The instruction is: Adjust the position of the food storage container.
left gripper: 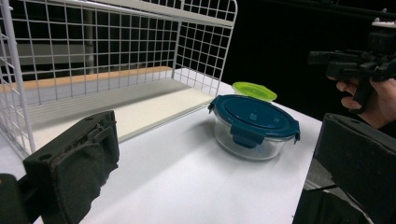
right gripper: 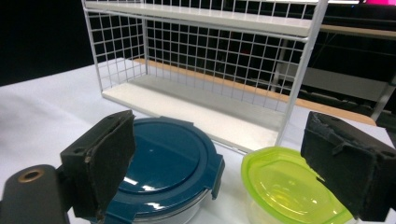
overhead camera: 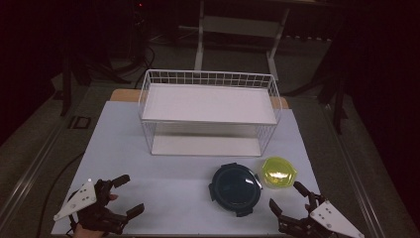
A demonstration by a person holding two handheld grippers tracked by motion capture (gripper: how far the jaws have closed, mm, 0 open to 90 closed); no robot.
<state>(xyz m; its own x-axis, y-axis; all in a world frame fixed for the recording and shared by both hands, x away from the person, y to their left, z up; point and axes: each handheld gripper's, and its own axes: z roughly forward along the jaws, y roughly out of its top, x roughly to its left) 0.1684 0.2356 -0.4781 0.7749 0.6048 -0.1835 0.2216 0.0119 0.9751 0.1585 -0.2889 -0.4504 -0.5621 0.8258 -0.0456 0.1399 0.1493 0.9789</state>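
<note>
A round glass container with a dark blue clip lid sits on the white table near the front, right of centre. A smaller container with a yellow-green lid stands just right of it, close to the rack's front corner. My left gripper is open at the front left with nothing between its jaws. My right gripper is open at the front right, just short of both containers and empty.
A white wire rack with two shelves stands at the back middle of the white table. Dark floor, a cable and a white frame's legs lie beyond the table.
</note>
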